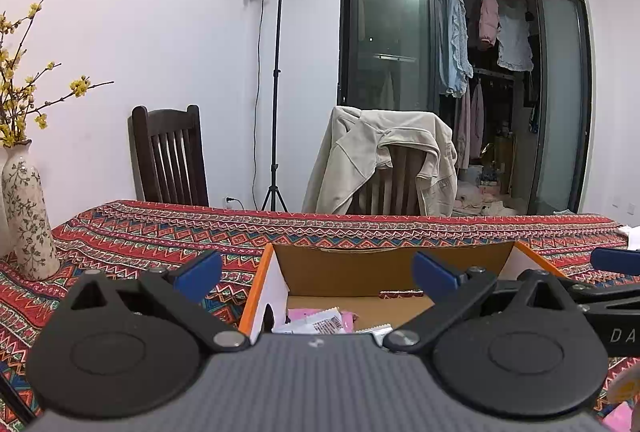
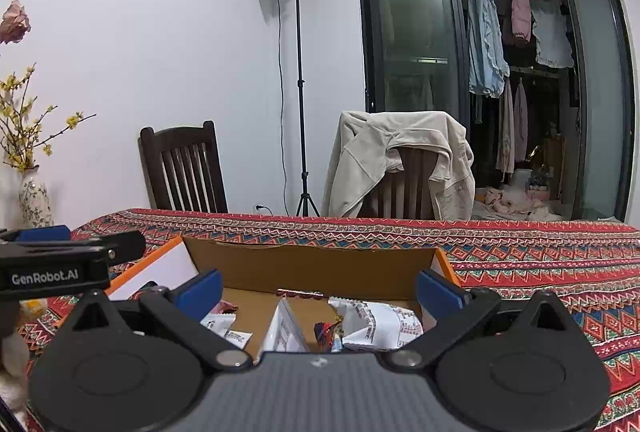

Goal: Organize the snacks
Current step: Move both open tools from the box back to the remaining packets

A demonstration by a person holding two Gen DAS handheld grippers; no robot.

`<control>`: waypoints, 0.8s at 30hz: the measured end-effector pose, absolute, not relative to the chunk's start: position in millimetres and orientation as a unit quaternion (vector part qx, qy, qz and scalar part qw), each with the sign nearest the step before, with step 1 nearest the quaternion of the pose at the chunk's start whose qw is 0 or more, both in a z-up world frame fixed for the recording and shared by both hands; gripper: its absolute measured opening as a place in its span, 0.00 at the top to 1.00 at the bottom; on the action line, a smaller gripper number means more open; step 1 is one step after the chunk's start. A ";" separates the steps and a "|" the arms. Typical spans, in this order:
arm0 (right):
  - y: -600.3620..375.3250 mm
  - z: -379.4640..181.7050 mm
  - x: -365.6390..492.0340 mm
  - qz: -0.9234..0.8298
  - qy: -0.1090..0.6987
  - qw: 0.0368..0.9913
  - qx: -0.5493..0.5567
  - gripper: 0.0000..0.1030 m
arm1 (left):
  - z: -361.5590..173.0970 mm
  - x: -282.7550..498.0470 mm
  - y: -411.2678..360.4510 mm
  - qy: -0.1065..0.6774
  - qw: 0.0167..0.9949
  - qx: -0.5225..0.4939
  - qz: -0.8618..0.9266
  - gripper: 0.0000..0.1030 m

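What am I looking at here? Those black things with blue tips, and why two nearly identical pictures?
Each picture comes from a camera mounted on a hand-held tool that a person carries, one per hand. The black arms with blue pads are its jaws. One view looks along the left gripper, the other along the right gripper. Both stand open and hold nothing. Below them an open cardboard box sits on a table with a red patterned tablecloth; snack packets lie inside. A flowered vase stands at the left.
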State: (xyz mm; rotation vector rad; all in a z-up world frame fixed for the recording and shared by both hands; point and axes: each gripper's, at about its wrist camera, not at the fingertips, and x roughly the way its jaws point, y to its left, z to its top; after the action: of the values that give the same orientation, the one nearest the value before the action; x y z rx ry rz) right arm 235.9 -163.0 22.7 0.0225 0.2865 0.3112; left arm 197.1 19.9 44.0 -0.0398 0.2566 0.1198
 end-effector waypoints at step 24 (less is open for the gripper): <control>-194.6 39.3 150.5 0.146 0.152 0.977 -0.023 0.00 | 66.9 130.9 20.0 0.154 0.986 -0.042 0.041 0.00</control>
State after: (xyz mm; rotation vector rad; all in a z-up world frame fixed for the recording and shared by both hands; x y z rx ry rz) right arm 150.5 -194.6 39.3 -0.0471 0.3070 0.2934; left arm 130.9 20.0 66.9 -0.0835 0.3099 0.0825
